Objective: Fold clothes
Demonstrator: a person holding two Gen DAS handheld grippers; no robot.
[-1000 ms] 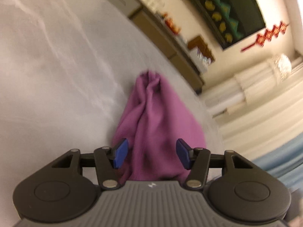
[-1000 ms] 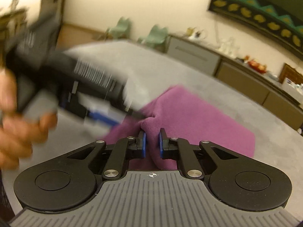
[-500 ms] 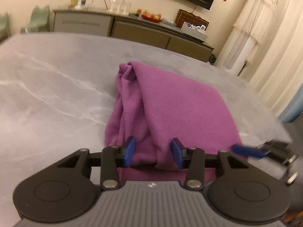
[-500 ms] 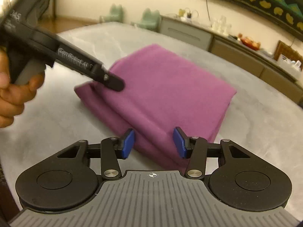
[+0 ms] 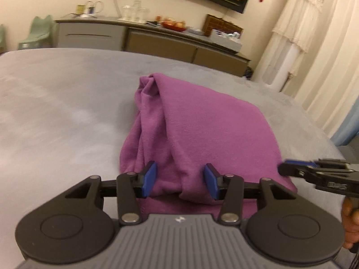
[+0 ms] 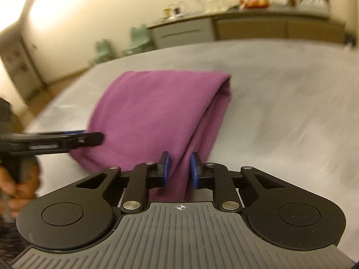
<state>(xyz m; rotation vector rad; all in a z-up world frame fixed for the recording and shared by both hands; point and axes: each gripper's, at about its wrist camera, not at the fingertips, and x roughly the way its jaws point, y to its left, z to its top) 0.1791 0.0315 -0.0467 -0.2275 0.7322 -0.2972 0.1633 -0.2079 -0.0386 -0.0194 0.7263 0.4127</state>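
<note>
Purple cloth [image 5: 202, 134] folded in a thick bundle, lying on grey table [image 5: 56, 112], centre of left wrist frame; layered open edges down its left side. Left gripper [image 5: 179, 180] at lower centre, blue pads spread wide, straddling near edge of cloth, nothing pinched. Right gripper [image 6: 179, 170] lower centre of right wrist frame, pads [image 6: 166, 163] apart with a narrower gap, a ridge of cloth [image 6: 157, 112] between them; contact unclear through motion blur. Sideboard [image 5: 157, 42] with glassware across upper frame, green chair [image 5: 36, 33] upper left.
</note>
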